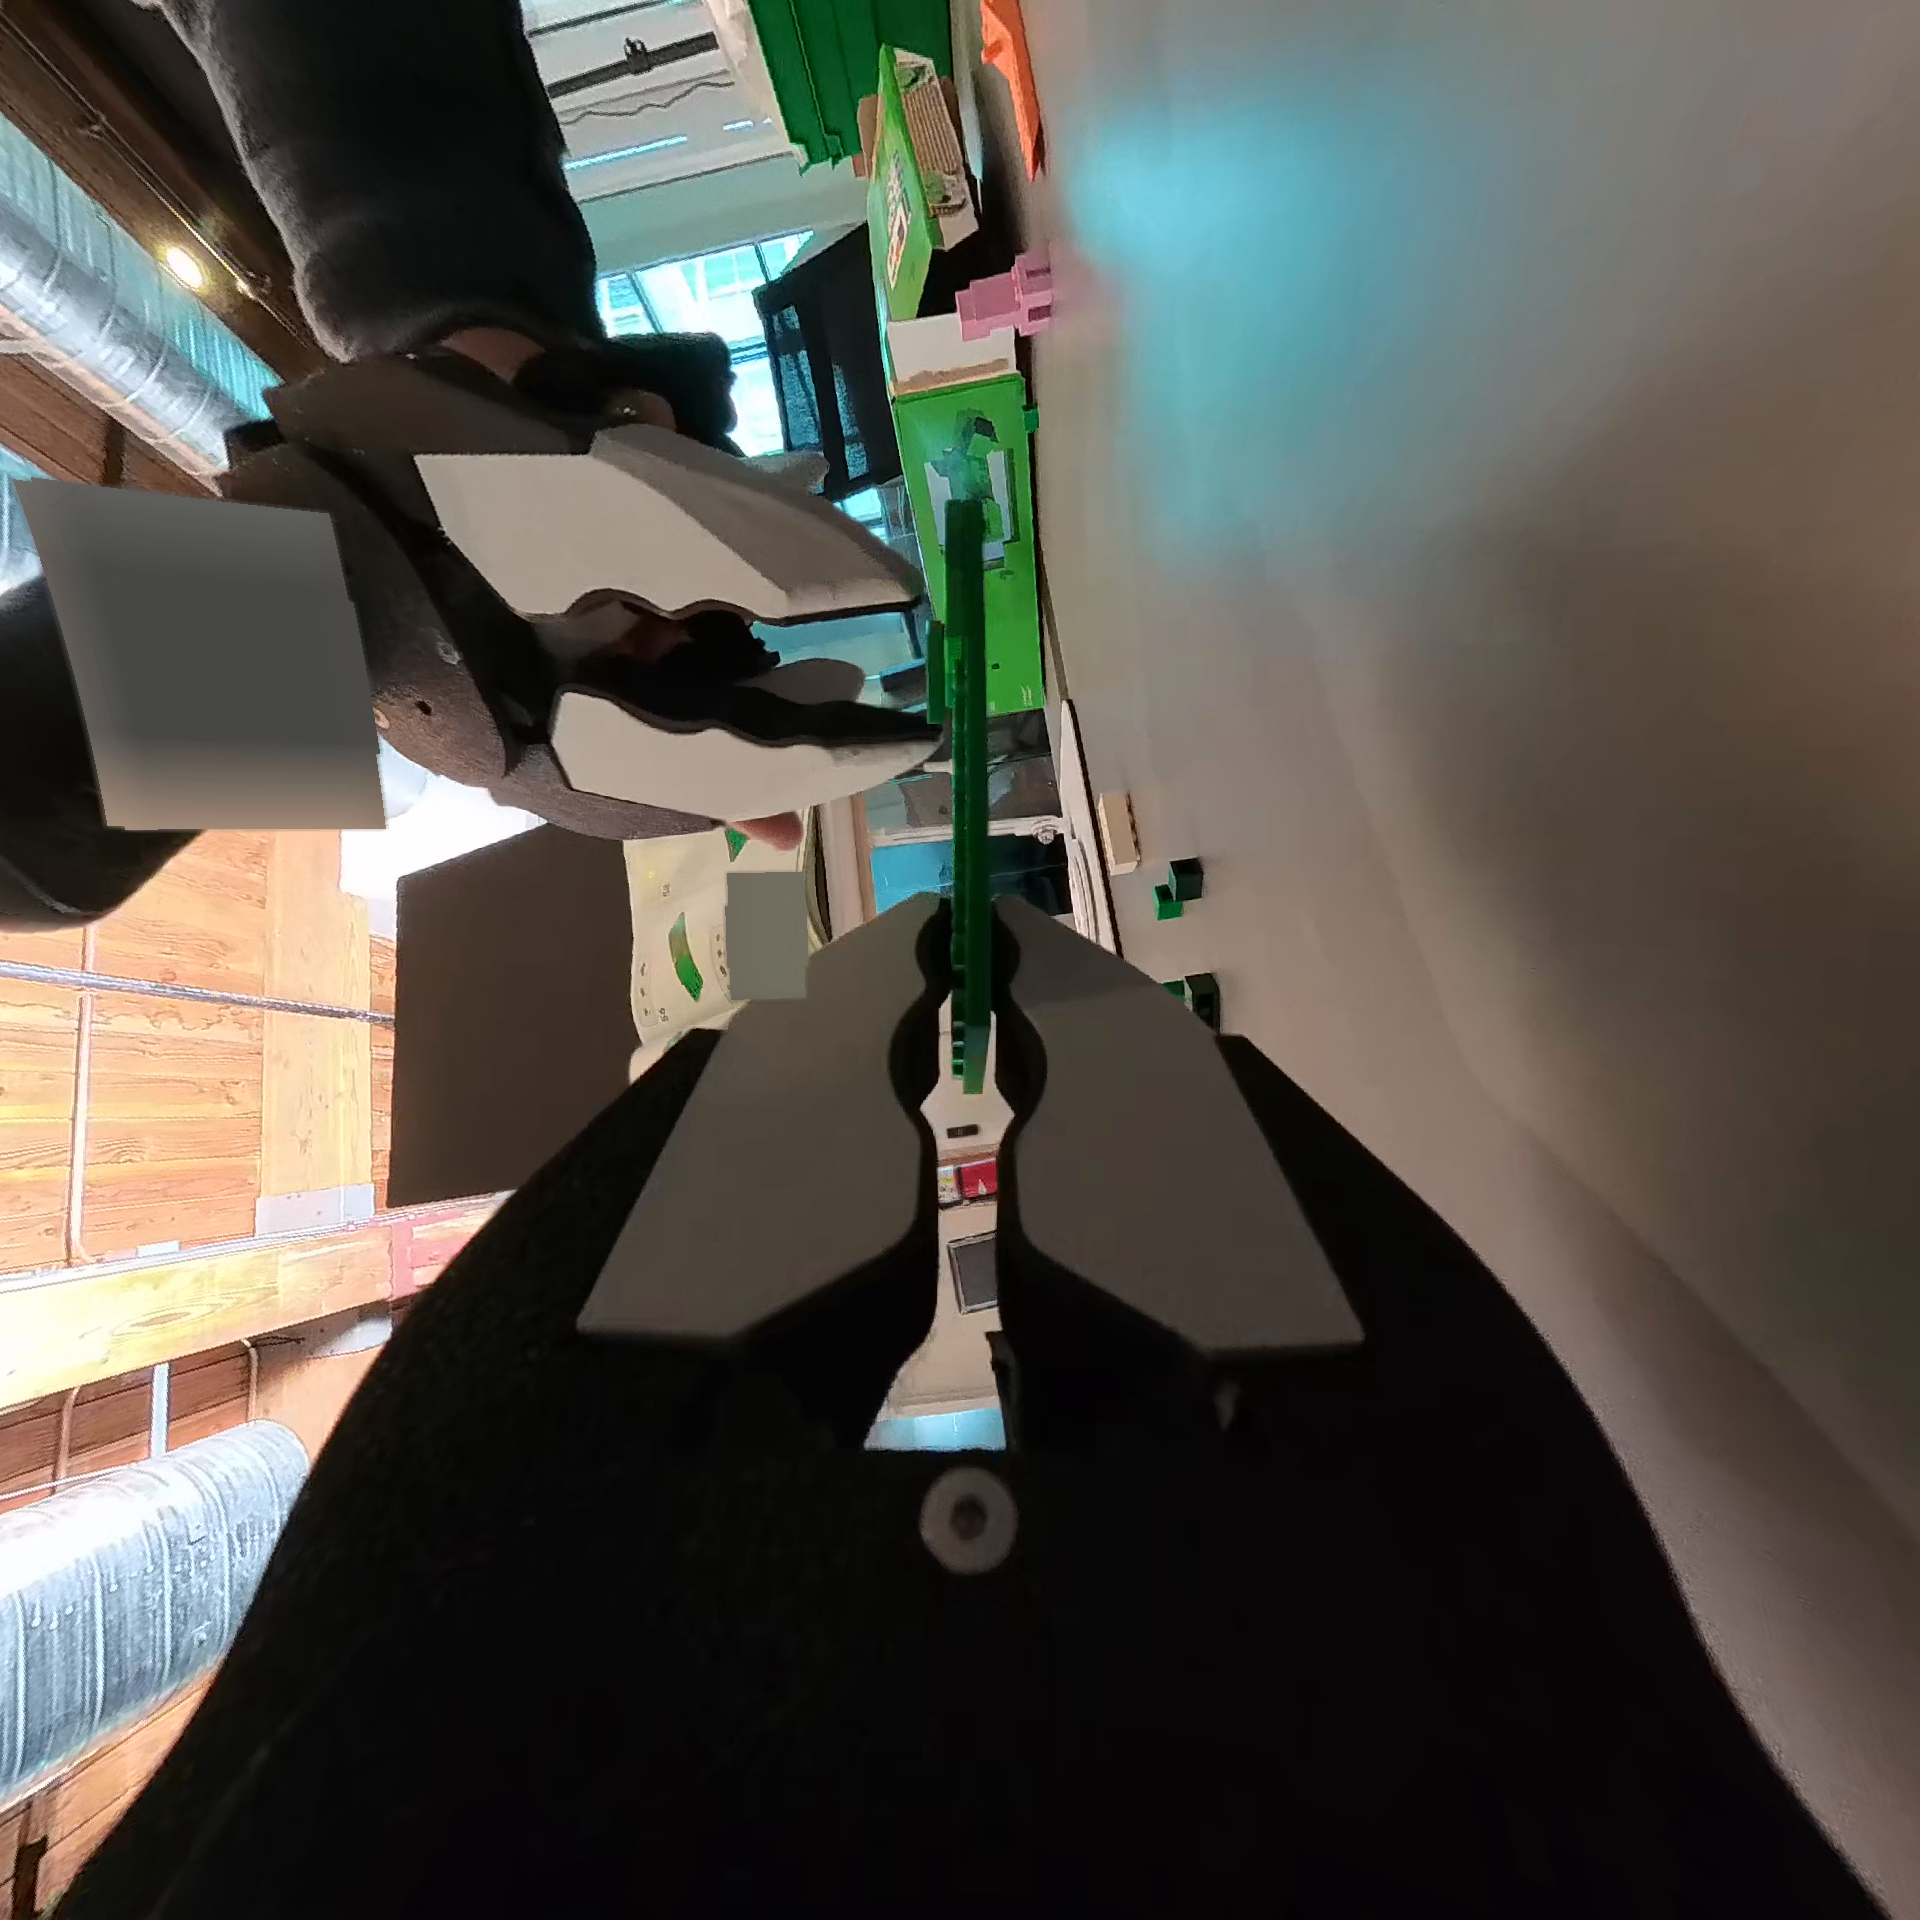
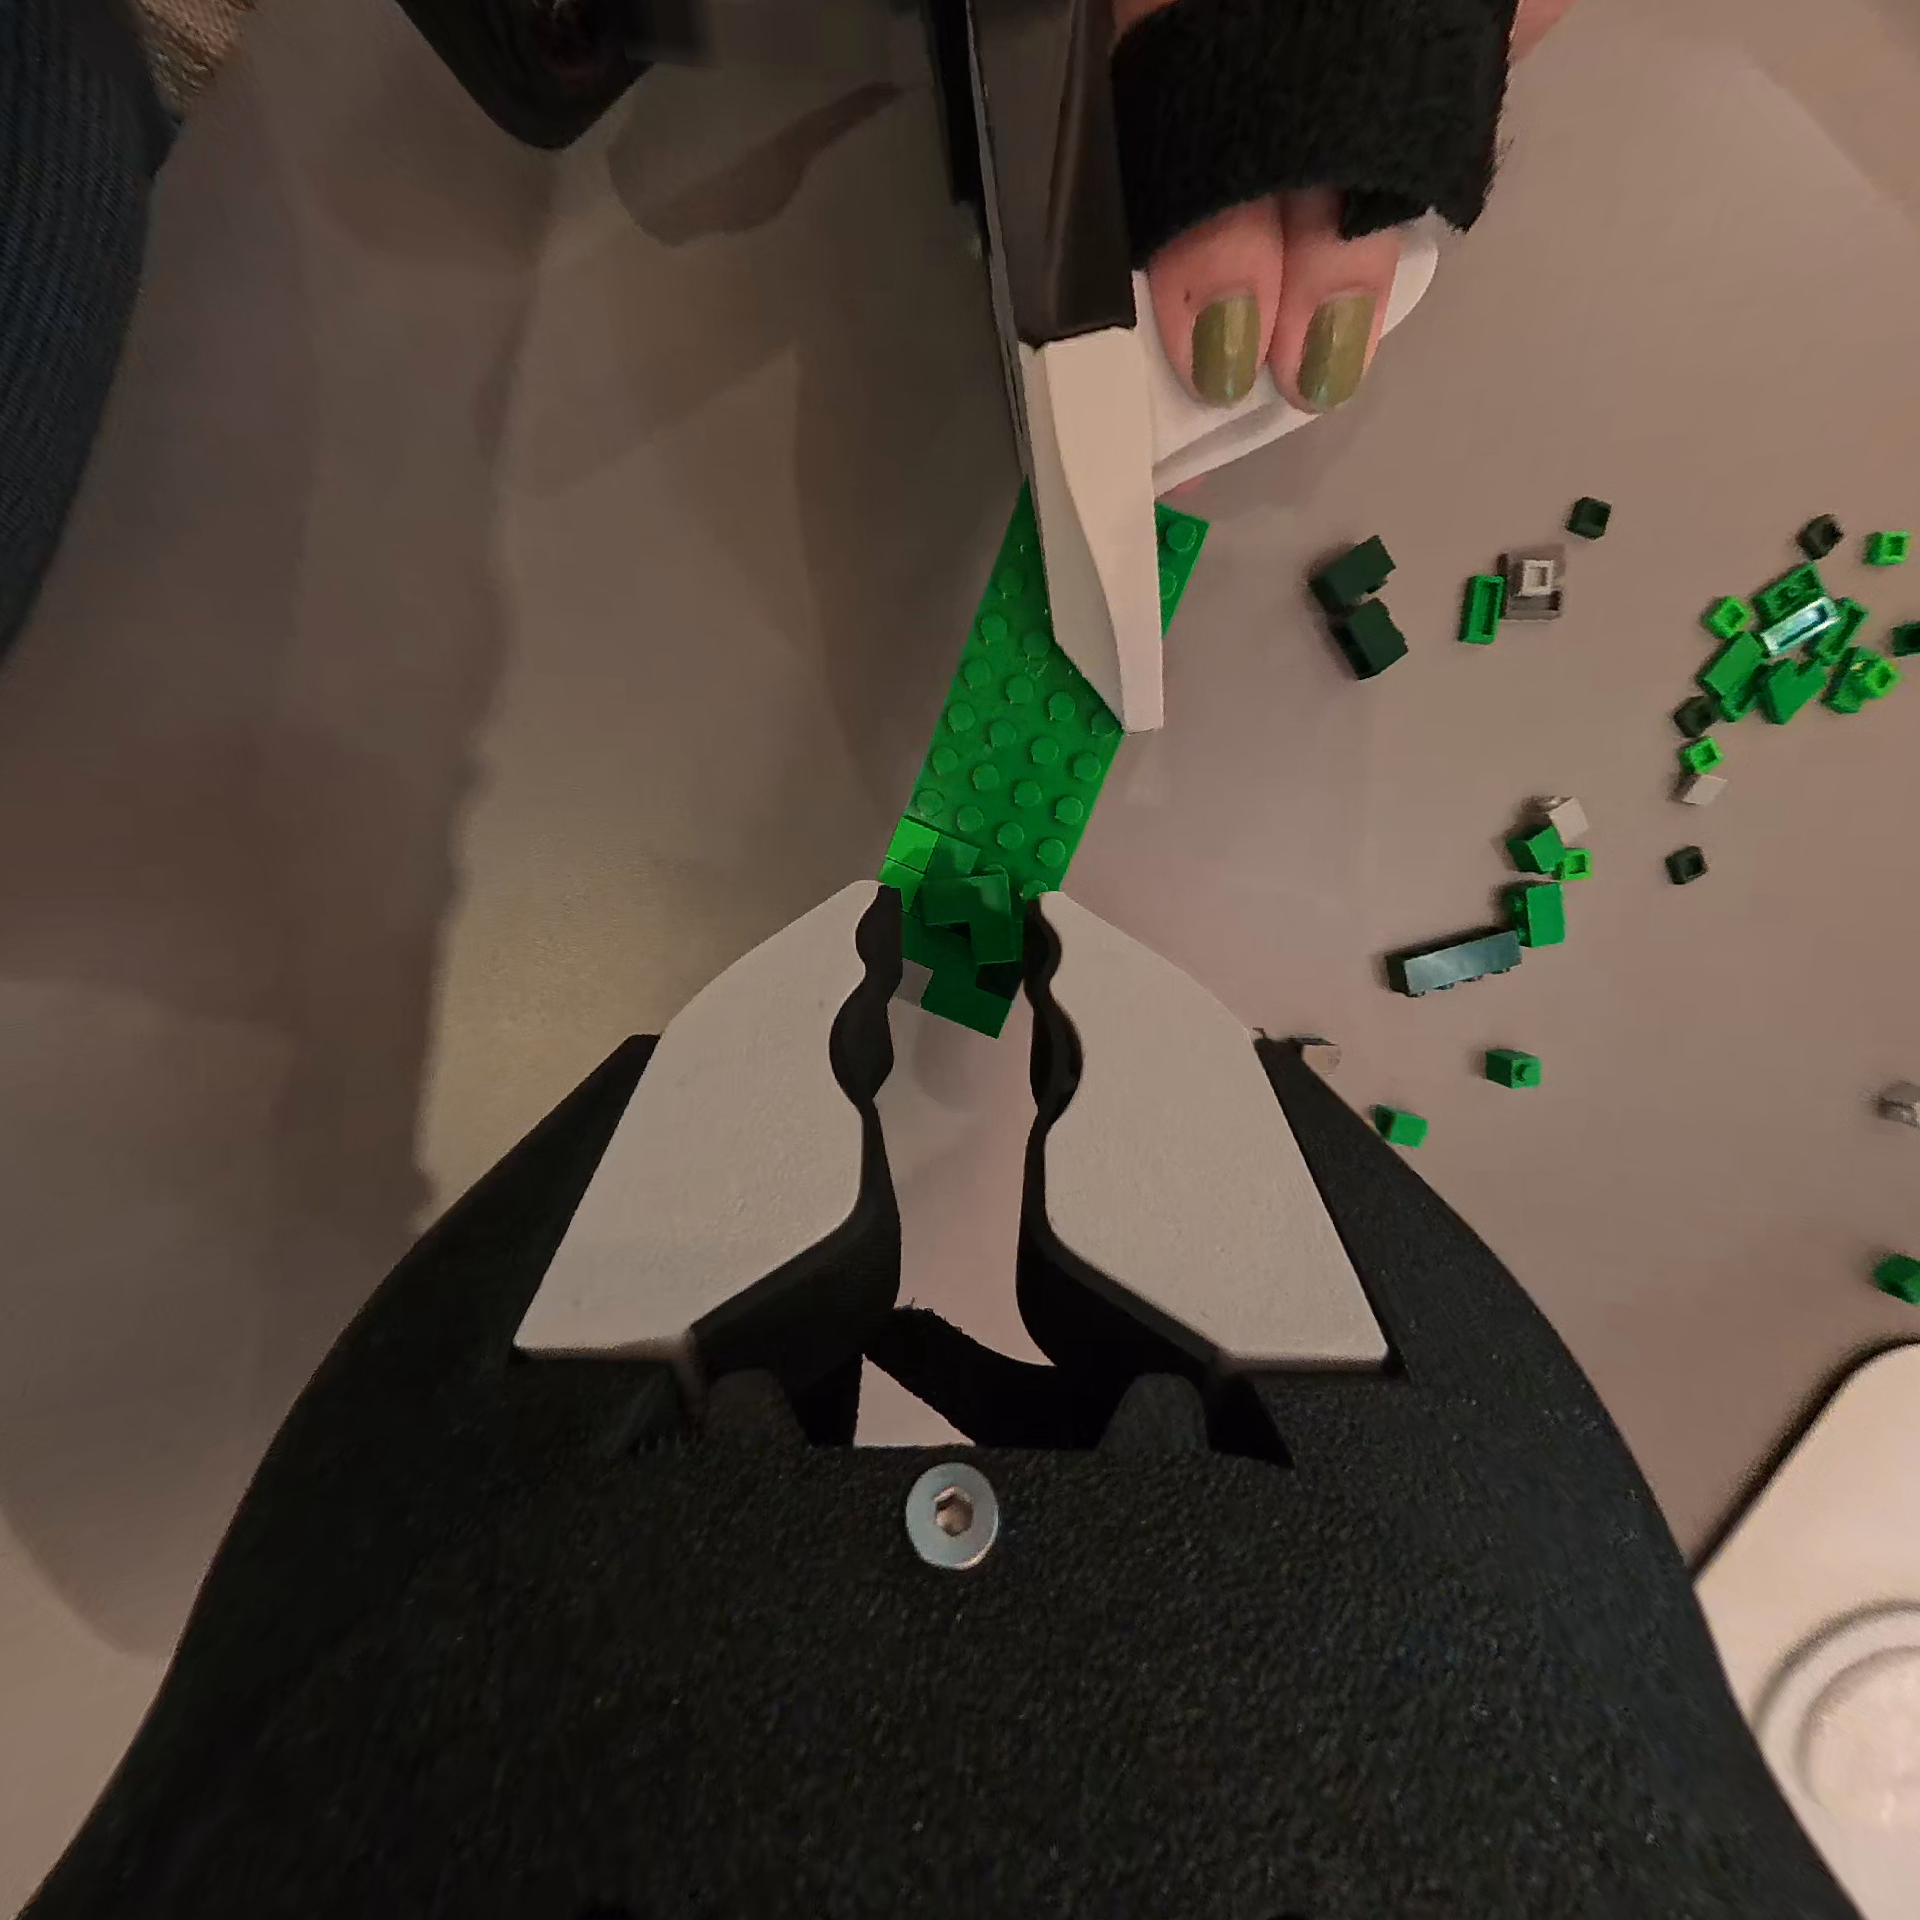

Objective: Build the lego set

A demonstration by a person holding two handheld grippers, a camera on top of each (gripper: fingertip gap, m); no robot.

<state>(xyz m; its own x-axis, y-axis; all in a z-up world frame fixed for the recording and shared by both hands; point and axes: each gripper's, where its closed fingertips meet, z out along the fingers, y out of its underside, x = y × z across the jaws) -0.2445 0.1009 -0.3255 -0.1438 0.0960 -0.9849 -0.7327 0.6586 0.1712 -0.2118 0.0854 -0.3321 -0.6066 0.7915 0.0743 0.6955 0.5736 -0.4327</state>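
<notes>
A green studded plate (image 2: 1023, 748) is held off the grey table between both grippers. My left gripper (image 1: 968, 925) is shut on one end of the plate (image 1: 966, 790), which shows edge-on in the left wrist view. That gripper's white finger (image 2: 1101, 582) shows over the plate's far end in the right wrist view. My right gripper (image 2: 961, 904) closes on a cluster of small green bricks (image 2: 961, 930) at the plate's near end. It also shows in the left wrist view (image 1: 925, 670), coming in from the left with a small green brick (image 1: 938, 665) between its tips.
Loose green bricks (image 2: 1766, 655), two dark green bricks (image 2: 1361, 613) and a long dark brick (image 2: 1455, 961) lie on the table to the right. A white object (image 2: 1829, 1621) sits at the lower right. A green box (image 1: 1003, 582), a pink figure (image 1: 1013, 296) and an instruction booklet (image 1: 686, 956) stand farther off. My hands' fingertips stand some 4 centimetres from each other.
</notes>
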